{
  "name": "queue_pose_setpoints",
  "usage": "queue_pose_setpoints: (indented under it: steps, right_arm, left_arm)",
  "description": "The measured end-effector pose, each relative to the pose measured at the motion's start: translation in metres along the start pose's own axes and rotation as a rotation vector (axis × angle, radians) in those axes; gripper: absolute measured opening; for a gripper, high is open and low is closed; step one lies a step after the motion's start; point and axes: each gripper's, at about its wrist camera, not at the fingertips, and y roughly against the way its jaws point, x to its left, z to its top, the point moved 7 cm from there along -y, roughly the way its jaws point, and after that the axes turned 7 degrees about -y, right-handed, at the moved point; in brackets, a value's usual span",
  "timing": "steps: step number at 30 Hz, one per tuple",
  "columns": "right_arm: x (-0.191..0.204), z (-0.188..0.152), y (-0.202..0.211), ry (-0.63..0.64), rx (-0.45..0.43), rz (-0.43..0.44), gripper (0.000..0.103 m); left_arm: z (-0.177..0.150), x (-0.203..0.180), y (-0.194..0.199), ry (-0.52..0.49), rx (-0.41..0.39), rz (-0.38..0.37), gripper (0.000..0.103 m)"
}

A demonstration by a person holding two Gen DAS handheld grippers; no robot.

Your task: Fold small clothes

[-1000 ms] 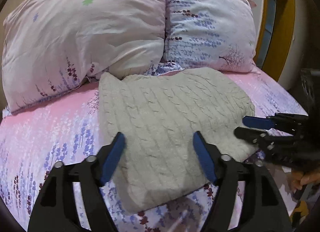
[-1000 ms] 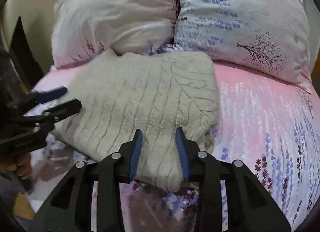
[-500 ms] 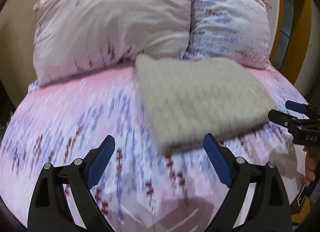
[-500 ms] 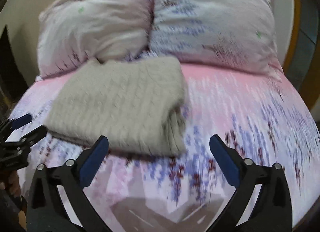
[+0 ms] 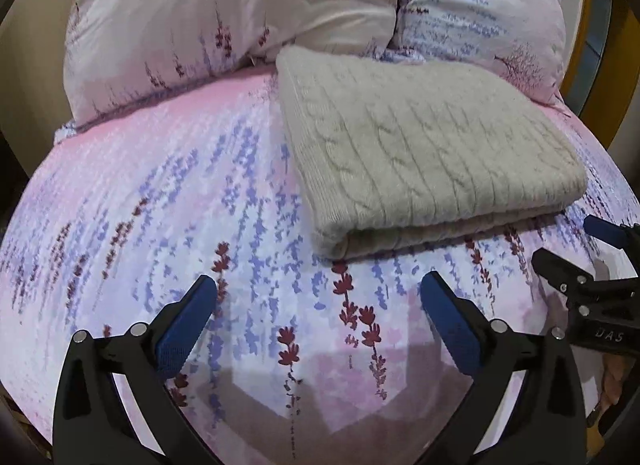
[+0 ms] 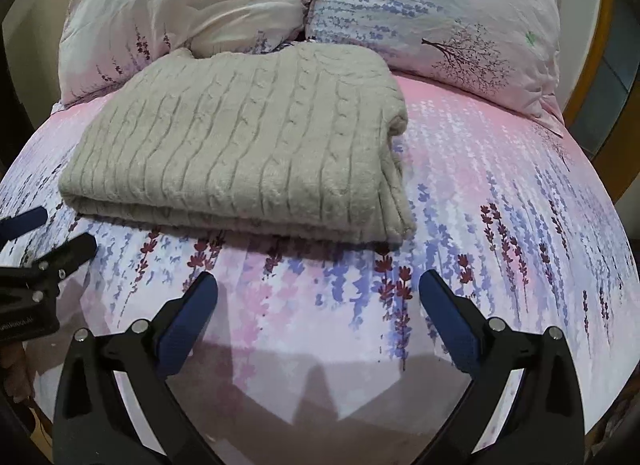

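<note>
Above bedsheet (image 5: 168, 193), short of folded sweater (image 5: 420, 153): left gripper (image 5: 320, 305) opening, empty; right gripper (image 6: 318, 303) wide open, empty, both angled down.

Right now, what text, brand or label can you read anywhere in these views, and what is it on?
"DAS": pale letters on the black body of the right gripper, seen from the left wrist camera.
A pale line of print on the left gripper body, right wrist view: too blurred to read.
Nothing else.

Pink floral bed (image 5: 168, 193), folded grey knit sweater (image 5: 420, 153), two pillows (image 6: 440, 13)
</note>
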Motion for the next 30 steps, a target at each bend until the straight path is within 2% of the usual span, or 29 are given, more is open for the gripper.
queue_pose_setpoints:
  steps: [5, 12, 30]
  right_arm:
    - [-0.0047, -0.0013, -0.0032, -0.052, 0.022, 0.035, 0.101]
    - [0.0012, -0.0058, -0.0016, -0.071, 0.014, 0.007, 0.101]
    - [0.0016, -0.007, -0.0005, -0.069, 0.012, 0.007, 0.101]
  left_arm:
    - [-0.0007, -0.0019, -0.0029, -0.013, 0.015, 0.003, 0.102]
    - [-0.0009, -0.0014, -0.0042, -0.02, -0.001, -0.003, 0.102]
    - [-0.0008, -0.0009, -0.0039, -0.017, -0.002, 0.001, 0.102]
